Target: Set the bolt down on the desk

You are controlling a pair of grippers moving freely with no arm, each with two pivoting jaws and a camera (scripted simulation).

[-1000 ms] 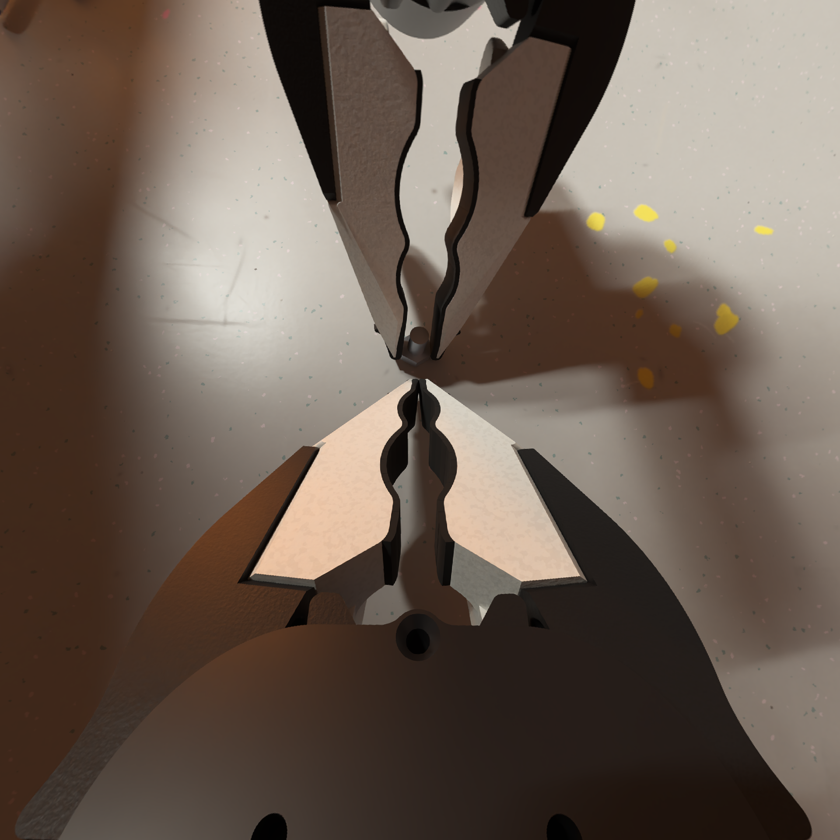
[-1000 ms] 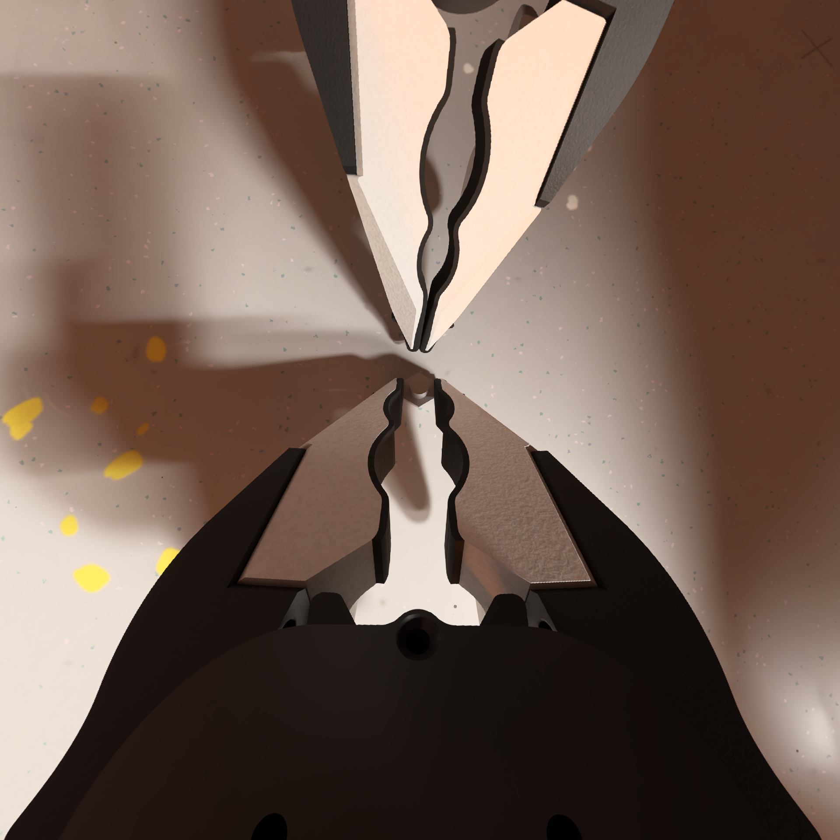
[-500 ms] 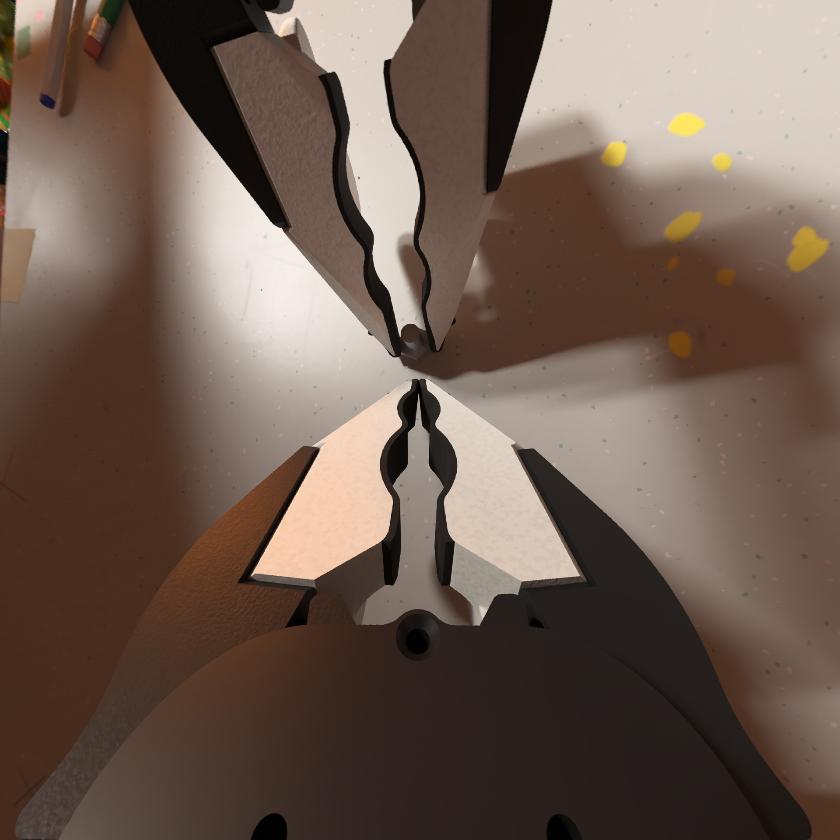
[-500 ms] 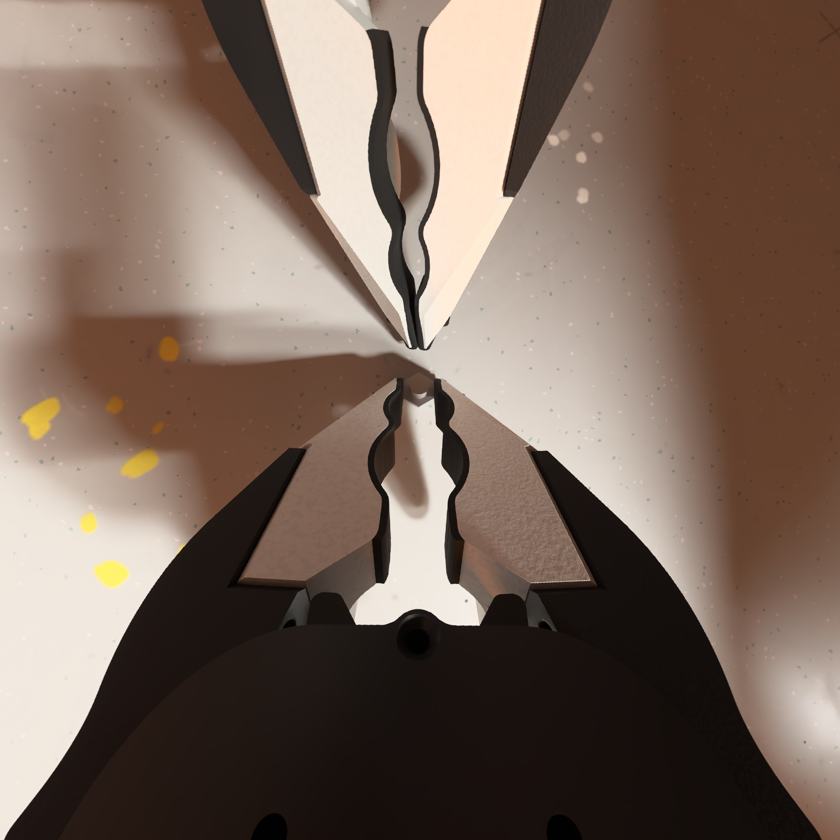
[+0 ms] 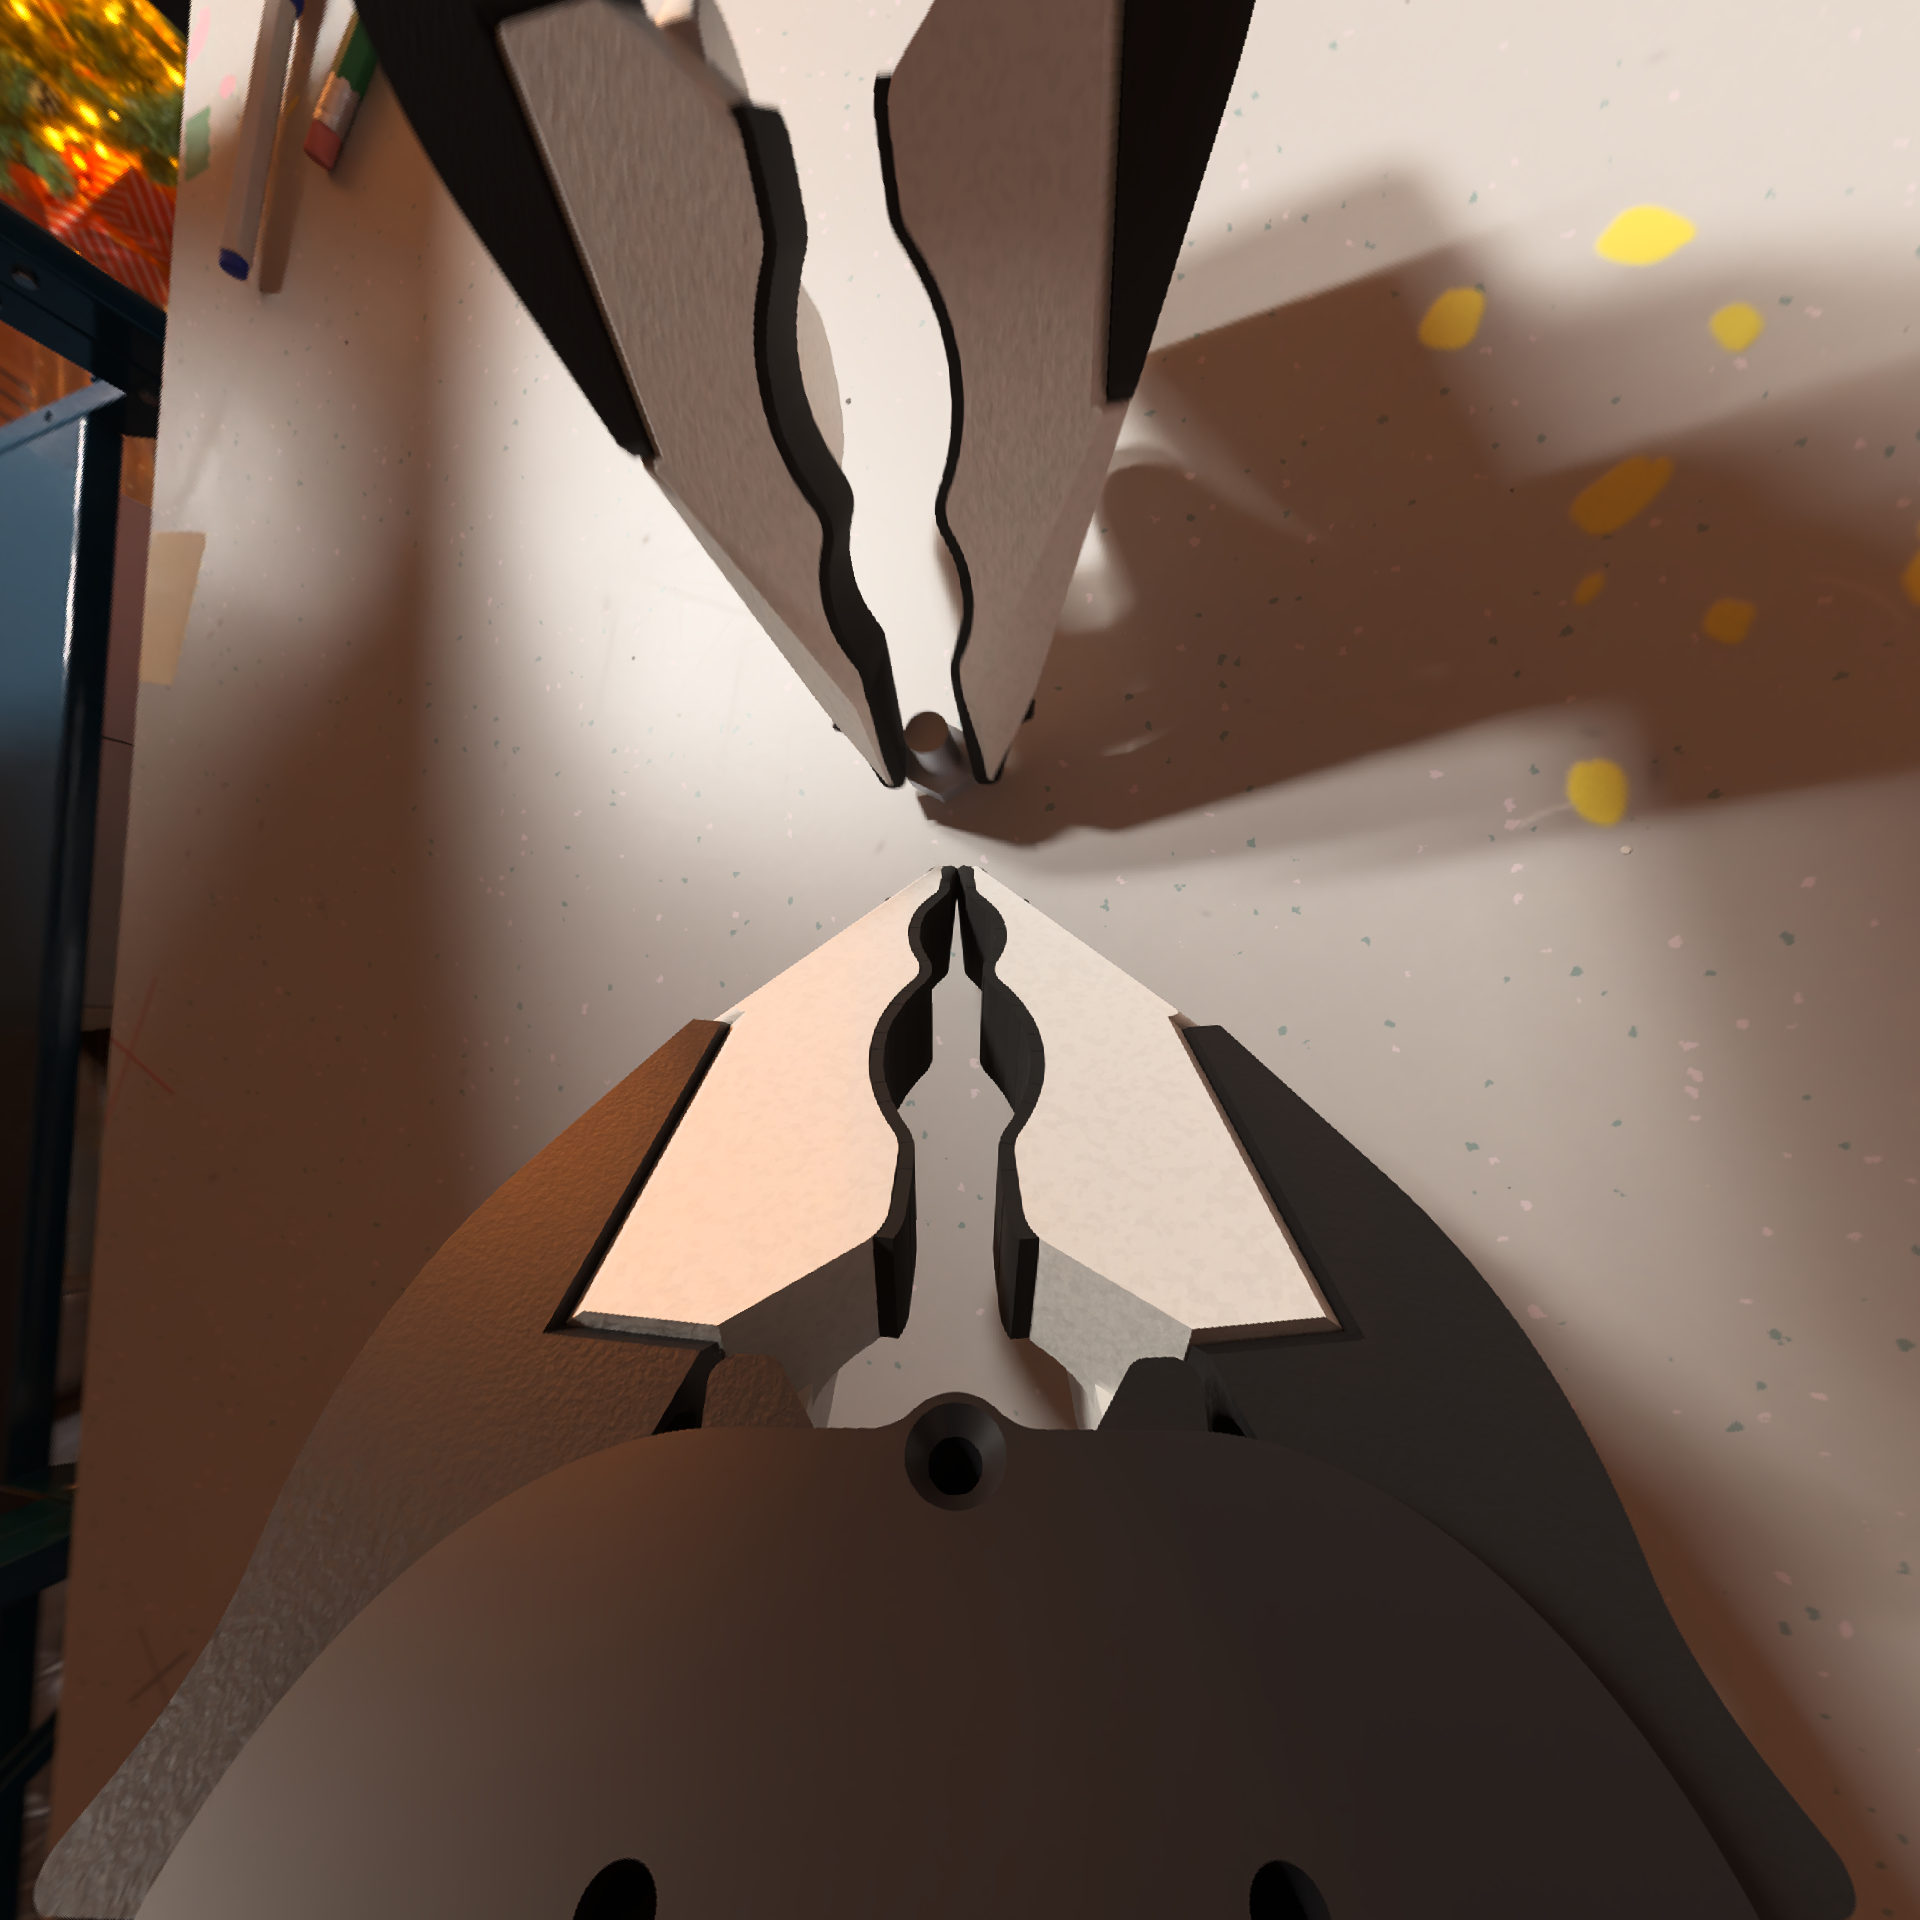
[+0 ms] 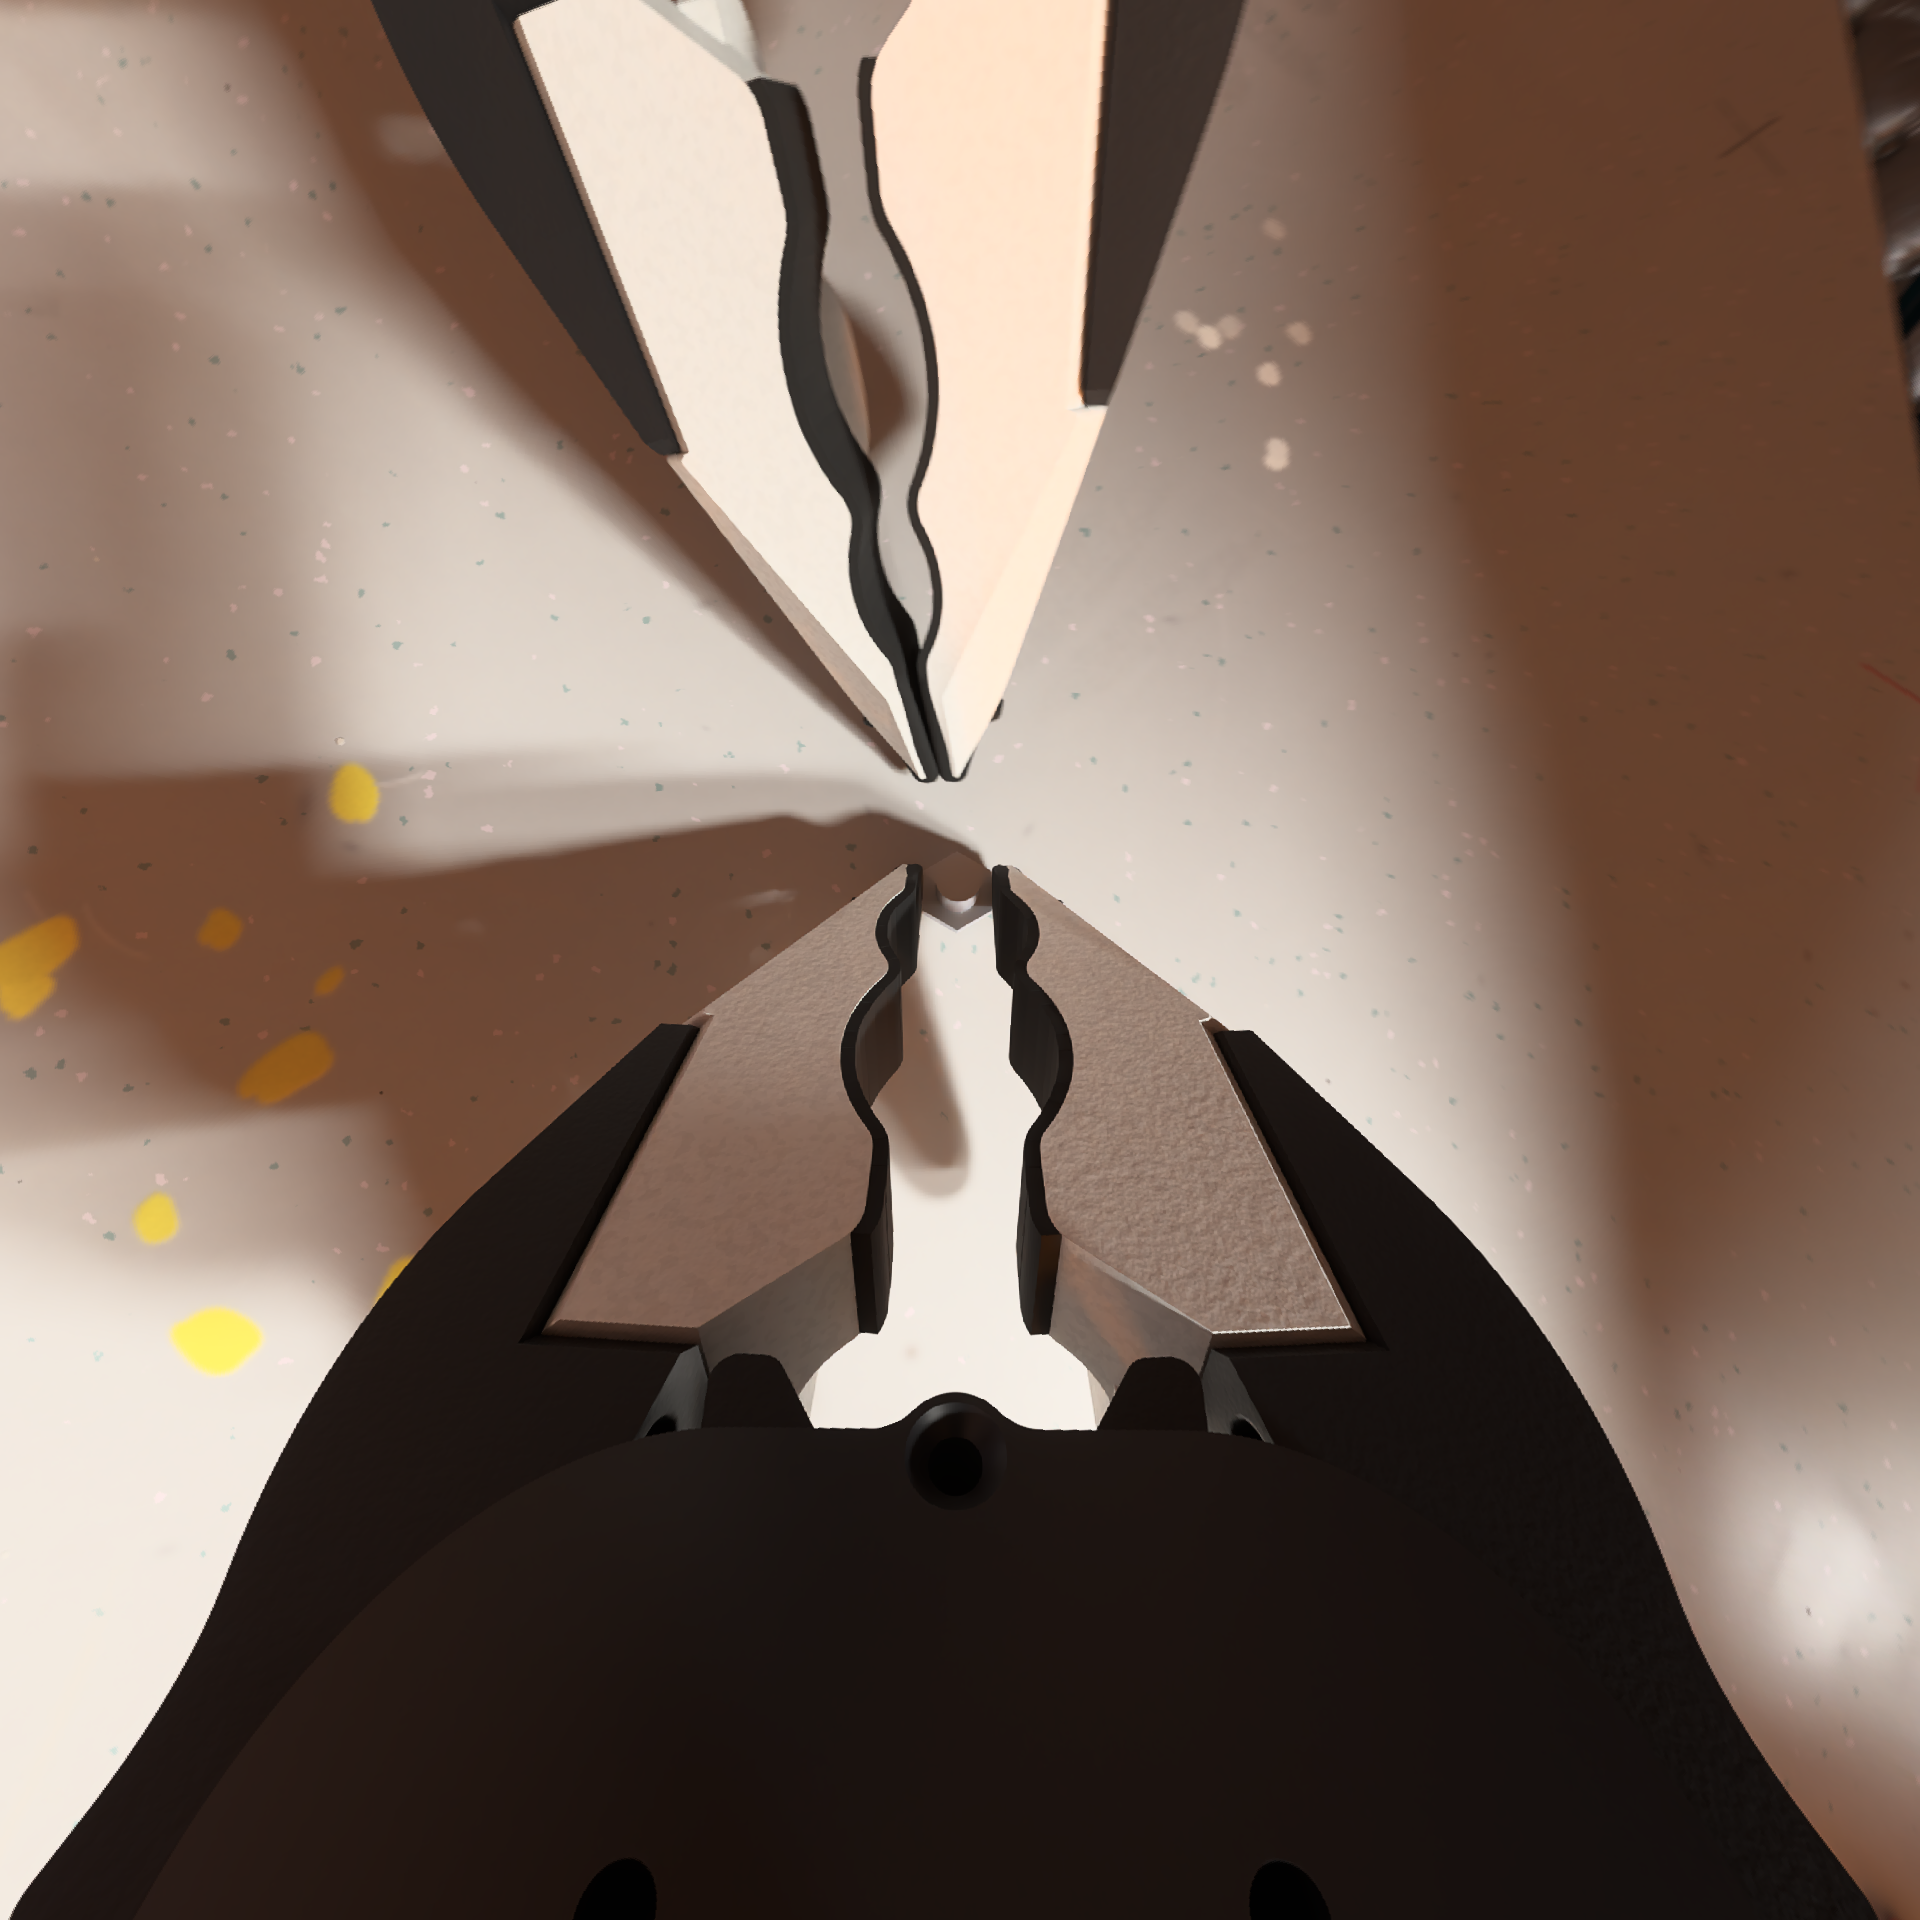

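A small grey bolt (image 6: 961, 906) is pinched between the tips of my right gripper (image 6: 956, 878), which is shut on it. In the left wrist view the bolt (image 5: 928, 740) shows as a short stub between the right gripper's tips (image 5: 935, 774). My left gripper (image 5: 956, 878) is shut and empty, pointing tip to tip at the right one with a small gap; it also shows in the right wrist view (image 6: 932, 774). Both hover low over the speckled off-white desk (image 5: 1455, 1039). I cannot tell whether the bolt touches the desk.
Yellow paint spots (image 5: 1642, 234) mark the desk right of the grippers in the left wrist view, and show at the left in the right wrist view (image 6: 213, 1340). Pens (image 5: 260, 135) lie at the far left by the desk's edge. A dark blue cabinet (image 5: 42, 727) stands beyond that edge.
The left wrist view has swung so the desk's left edge and the pens come into sight. The right gripper now appears tilted. Both grippers stay tip to tip, and the bolt stays held.
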